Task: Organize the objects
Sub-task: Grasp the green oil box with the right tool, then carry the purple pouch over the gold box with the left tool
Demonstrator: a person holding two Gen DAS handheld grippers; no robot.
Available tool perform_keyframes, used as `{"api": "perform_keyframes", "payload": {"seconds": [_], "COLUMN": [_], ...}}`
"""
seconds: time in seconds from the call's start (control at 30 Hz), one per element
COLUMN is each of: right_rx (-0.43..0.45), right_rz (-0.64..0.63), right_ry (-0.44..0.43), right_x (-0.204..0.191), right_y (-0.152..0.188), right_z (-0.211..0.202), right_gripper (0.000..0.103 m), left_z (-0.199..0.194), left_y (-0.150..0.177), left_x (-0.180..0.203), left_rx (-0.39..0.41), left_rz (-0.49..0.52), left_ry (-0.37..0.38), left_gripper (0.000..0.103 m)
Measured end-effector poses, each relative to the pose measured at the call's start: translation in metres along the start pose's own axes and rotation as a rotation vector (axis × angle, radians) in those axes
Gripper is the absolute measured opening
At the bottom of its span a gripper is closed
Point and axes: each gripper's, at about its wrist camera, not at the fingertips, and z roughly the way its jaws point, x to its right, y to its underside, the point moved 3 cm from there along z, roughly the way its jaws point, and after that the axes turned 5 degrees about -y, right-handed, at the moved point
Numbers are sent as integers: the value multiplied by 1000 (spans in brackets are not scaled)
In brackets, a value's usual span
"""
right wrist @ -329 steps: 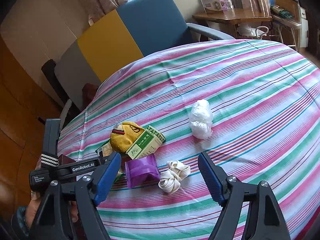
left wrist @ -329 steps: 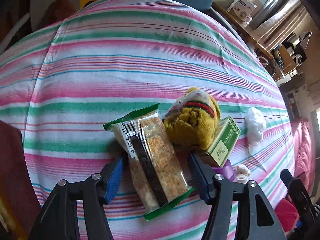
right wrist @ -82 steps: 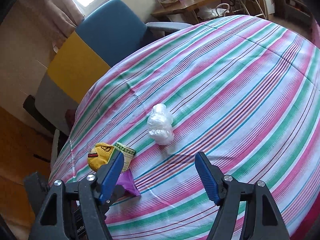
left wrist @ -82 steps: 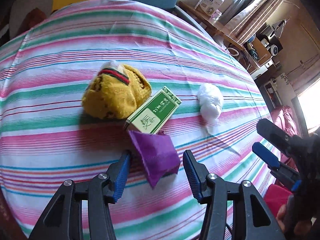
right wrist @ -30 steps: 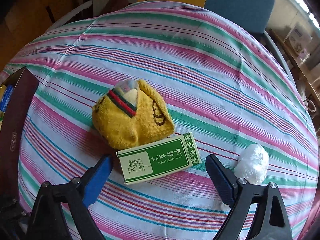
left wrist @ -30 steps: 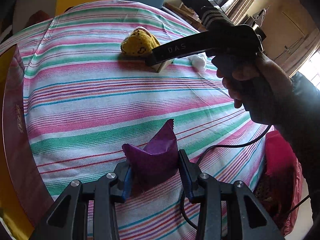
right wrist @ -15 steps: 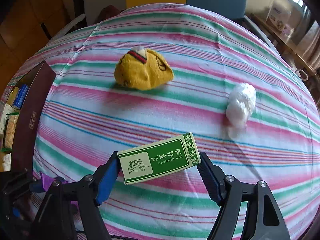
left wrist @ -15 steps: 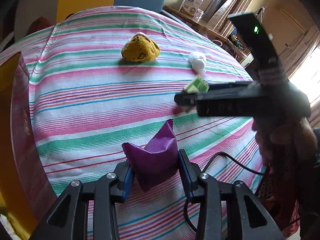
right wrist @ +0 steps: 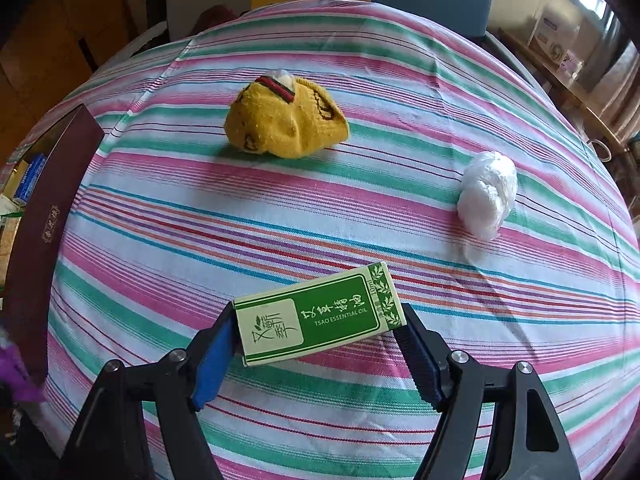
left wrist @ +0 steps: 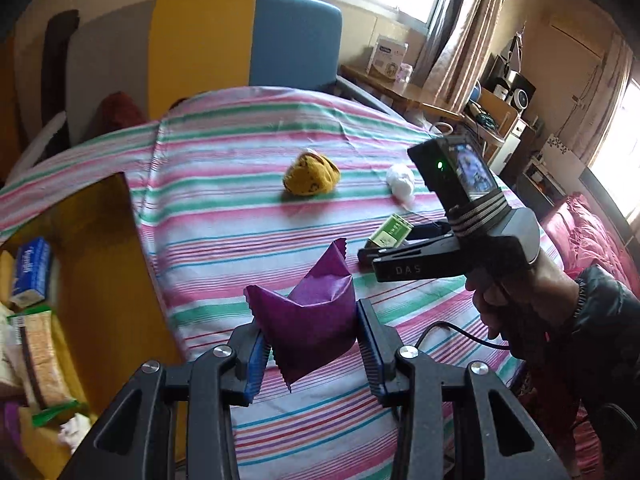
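The left gripper (left wrist: pixel 311 344) pinches a purple packet (left wrist: pixel 310 320) between its blue pads, the packet's serrated tip pointing up and away, lifted above the striped cloth (left wrist: pixel 224 216); to the gripper's left and below sits an open box (left wrist: pixel 96 264) with a yellow lining, holding a blue pack (left wrist: pixel 30 274) and a snack bar (left wrist: pixel 42 364) in a green-edged wrapper; ahead and to the right, the right gripper (left wrist: pixel 384 242), held in a hand (left wrist: pixel 516 304), crosses the left wrist view with a green carton (left wrist: pixel 390 232) at its tips. In the right wrist view the right gripper (right wrist: pixel 320 344) is clamped on that carton (right wrist: pixel 320 316), which lies crosswise between the pads, tilted with its right end higher, label reading TSAO ESSENTIAL OIL, raised over the cloth (right wrist: pixel 360 208); ahead and slightly left of it a yellow sock (right wrist: pixel 284 124) with a red and green band lies bunched on the cloth; ahead and to the right lies a white plastic wad (right wrist: pixel 486 194), well apart from the sock; at the far left stands the box's dark red wall (right wrist: pixel 44 216), with a bit of the packet (right wrist: pixel 16 372) showing purple beside it near the lower edge; beyond the table stands a chair (left wrist: pixel 244 40) with yellow and blue panels.
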Motion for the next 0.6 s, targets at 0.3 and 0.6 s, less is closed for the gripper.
{"api": "perform_keyframes", "payload": {"seconds": [0.3, 0.6], "right_rx": [3, 7], "right_rz": [19, 21], "right_ry": [4, 9], "right_x": [5, 4], "right_y": [4, 5], "right_z": [-2, -3], "right_gripper": [76, 76], "left_z": [-33, -41], "left_y": [6, 18], "left_x": [-30, -51], "left_rx": [59, 60], "left_rz": [-49, -98], "left_ry": [-54, -80], "left_gripper": [40, 40]}}
